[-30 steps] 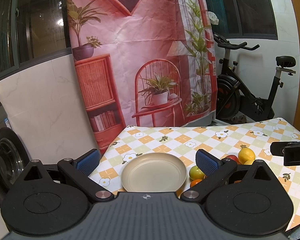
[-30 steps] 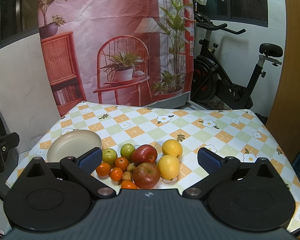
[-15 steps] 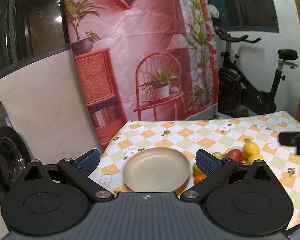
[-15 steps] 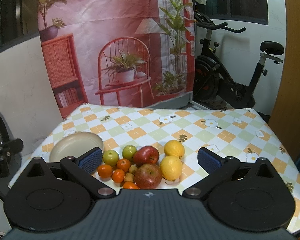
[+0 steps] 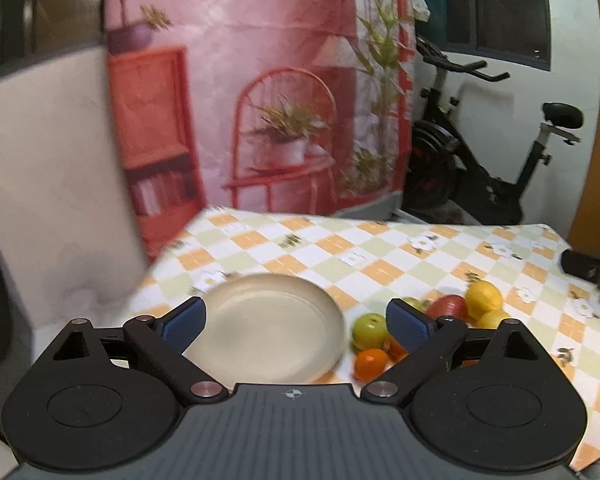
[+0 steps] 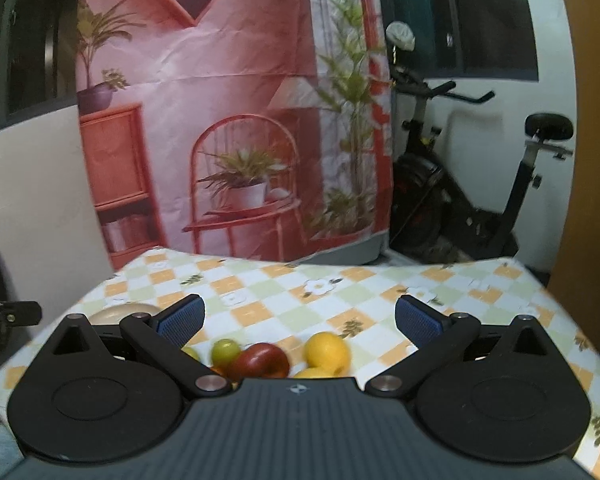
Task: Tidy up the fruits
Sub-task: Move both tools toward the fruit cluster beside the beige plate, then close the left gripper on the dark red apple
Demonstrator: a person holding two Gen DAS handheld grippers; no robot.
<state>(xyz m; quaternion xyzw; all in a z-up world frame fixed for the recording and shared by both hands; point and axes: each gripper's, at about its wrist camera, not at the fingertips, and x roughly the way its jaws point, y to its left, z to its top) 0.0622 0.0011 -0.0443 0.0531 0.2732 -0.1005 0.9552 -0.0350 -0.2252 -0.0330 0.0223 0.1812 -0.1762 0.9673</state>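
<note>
A beige plate lies empty on the checkered table, just ahead of my open left gripper. To its right lies a pile of fruit: a green apple, an orange, a red apple and lemons. In the right wrist view my open, empty right gripper hovers over the same pile: a green apple, a red apple and a lemon. The plate's rim shows at left, partly hidden by my finger.
The table has a checkered flower cloth; its left edge runs close by the plate. A printed backdrop hangs behind it. An exercise bike stands at the back right. The other gripper shows at the right edge.
The left gripper has swung right, bringing the fruit pile more into view. The right gripper has tilted up and moved in, so the fruit now sits low, partly hidden by its body.
</note>
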